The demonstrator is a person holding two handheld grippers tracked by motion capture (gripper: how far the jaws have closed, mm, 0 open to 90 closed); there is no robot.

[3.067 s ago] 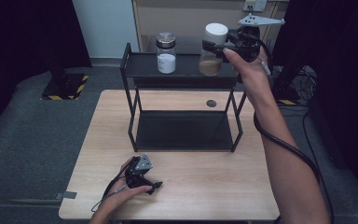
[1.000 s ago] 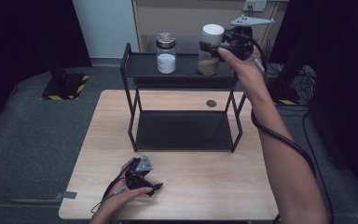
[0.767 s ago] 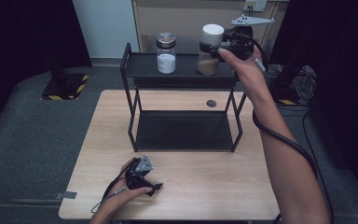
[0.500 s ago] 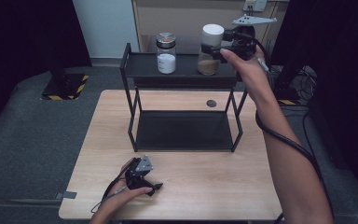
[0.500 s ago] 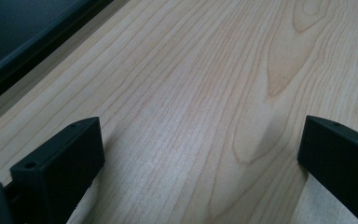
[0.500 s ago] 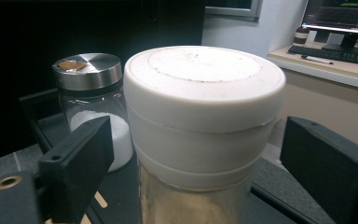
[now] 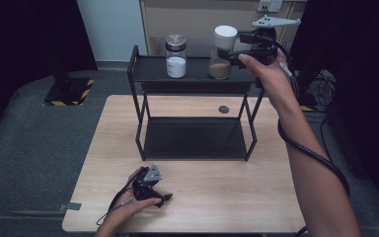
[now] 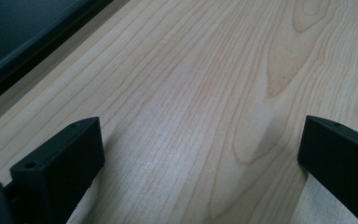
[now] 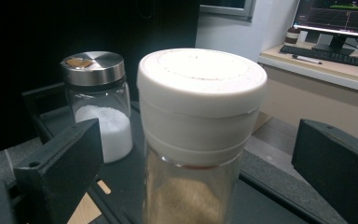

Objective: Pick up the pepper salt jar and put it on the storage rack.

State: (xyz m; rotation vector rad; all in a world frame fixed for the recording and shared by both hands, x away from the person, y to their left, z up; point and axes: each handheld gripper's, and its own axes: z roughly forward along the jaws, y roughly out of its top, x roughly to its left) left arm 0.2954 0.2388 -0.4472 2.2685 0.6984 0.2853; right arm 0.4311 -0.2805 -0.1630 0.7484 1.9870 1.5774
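A light wooden table (image 7: 256, 197) carries a black two-tier rack (image 7: 195, 106) at its far middle; the table's near edge is cut off at the bottom of the high view, and the near half of the top lies open. A small dark disc (image 7: 223, 109) sits on the wood under the rack's top shelf, too small to identify.

On the top shelf the white-capped jar (image 7: 222, 53), holding a brown powder, stands upright at the right end, near the shelf's right edge. Well apart to its left stands the steel-lidded jar (image 7: 176, 56) of white grains. In the right gripper view the white-capped jar's base is cut off by the frame.

The right gripper (image 9: 196, 154) is at the far right, level with that jar. Its jaws have just been opening; they now stand wide on either side of the jar with a clear gap, pressing nothing.

The left gripper (image 8: 200, 154) rests low at the table's near left, jaws spread wide over bare wood, the hand (image 7: 128, 210) partly cut off.
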